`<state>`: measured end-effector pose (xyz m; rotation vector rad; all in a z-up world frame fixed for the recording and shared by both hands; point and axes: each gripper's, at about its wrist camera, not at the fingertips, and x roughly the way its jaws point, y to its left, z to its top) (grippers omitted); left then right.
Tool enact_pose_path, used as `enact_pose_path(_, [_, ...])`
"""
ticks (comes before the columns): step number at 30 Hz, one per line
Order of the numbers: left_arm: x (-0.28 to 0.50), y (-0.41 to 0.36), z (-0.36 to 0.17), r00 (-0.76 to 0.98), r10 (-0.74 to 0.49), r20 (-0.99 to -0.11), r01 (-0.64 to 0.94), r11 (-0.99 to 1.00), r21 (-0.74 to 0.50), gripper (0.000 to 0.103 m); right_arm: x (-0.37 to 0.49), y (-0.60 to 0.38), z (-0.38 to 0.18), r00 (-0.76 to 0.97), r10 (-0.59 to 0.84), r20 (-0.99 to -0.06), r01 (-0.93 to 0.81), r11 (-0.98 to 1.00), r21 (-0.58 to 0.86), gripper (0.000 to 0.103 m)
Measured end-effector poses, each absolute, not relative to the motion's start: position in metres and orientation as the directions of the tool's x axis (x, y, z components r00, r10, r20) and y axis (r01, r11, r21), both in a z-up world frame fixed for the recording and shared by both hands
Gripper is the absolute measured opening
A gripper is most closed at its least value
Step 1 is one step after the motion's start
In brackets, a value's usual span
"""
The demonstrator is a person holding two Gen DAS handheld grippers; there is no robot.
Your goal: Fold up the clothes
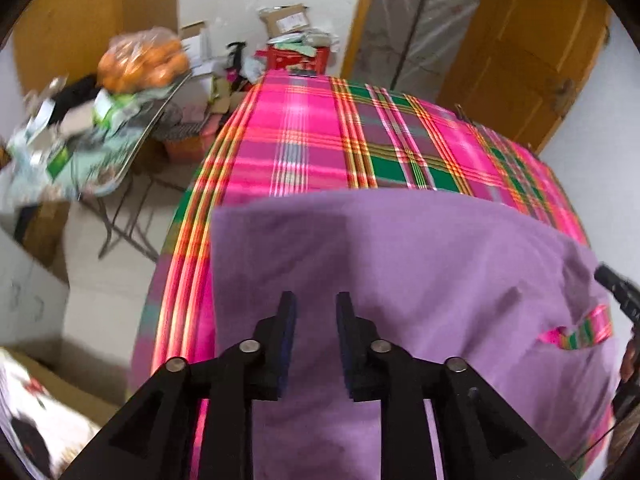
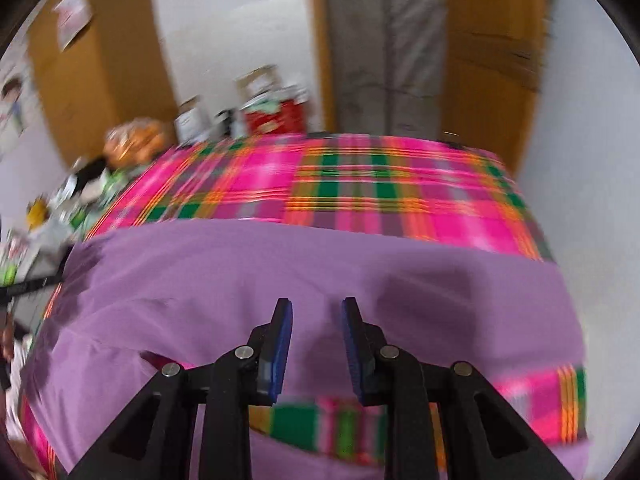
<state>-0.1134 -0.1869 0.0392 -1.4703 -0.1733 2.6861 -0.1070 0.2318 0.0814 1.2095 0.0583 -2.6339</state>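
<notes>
A purple garment point(image 1: 420, 256) lies spread flat on the near half of a table covered with a pink, green and orange plaid cloth point(image 1: 320, 136). My left gripper point(image 1: 316, 304) hovers over the garment's left part, open, with nothing between its fingers. In the right wrist view the same purple garment point(image 2: 280, 272) fills the foreground, and plaid cloth point(image 2: 360, 184) shows beyond it and through a gap near its front edge. My right gripper point(image 2: 316, 312) stands open above the garment's middle, empty. The right gripper's black tip point(image 1: 618, 288) shows at the left view's right edge.
A folding side table point(image 1: 100, 136) piled with bags, oranges and packets stands left of the plaid table. Boxes and a red crate point(image 1: 296, 54) sit on the floor behind. A wooden door point(image 1: 532, 48) is at the back right, and cardboard boxes point(image 1: 28, 300) at the near left.
</notes>
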Motion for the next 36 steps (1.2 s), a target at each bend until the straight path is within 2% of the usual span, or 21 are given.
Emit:
enact_pose_path(9, [-0.174, -0.184, 0.014, -0.489, -0.051, -0.871, -0.05, -0.995, 0.087, 0.024, -0.175, 0.127, 0.063, -0.521, -0.293, -0.802, 0.46, -0.887, 0.025, 0.031])
enact_pose_path(12, [-0.185, -0.184, 0.009, -0.481, -0.069, -0.874, -0.043, -0.994, 0.102, 0.024, -0.189, 0.103, 0.056, -0.493, -0.304, -0.815, 0.509, -0.86, 0.013, 0.031])
enact_pose_path(18, [-0.204, -0.19, 0.009, -0.486, -0.036, -0.873, -0.029, -0.998, 0.058, 0.025, -0.205, 0.09, 0.048, -0.466, -0.302, -0.832, 0.539, -0.843, 0.005, 0.031])
enact_pose_path(23, [-0.199, -0.187, 0.02, -0.541, -0.087, -0.837, -0.016, -0.993, 0.113, 0.025, -0.219, 0.078, 0.041, -0.442, -0.3, -0.845, 0.563, -0.827, -0.001, 0.033])
enact_pose_path(26, [-0.197, -0.184, 0.022, -0.576, -0.063, -0.815, -0.07, -0.99, 0.126, 0.025, -0.226, 0.074, 0.036, -0.429, -0.297, -0.853, 0.577, -0.817, -0.005, 0.038])
enact_pose_path(31, [-0.211, -0.174, 0.006, -0.531, -0.081, -0.843, -0.149, -0.971, 0.187, 0.025, -0.231, 0.073, 0.029, -0.424, -0.291, -0.858, 0.59, -0.807, -0.018, 0.042])
enact_pose_path(36, [-0.209, -0.163, 0.006, -0.556, -0.092, -0.826, -0.242, -0.933, 0.267, 0.025, -0.239, 0.073, 0.025, -0.415, -0.315, -0.853, 0.596, -0.803, 0.007, 0.048])
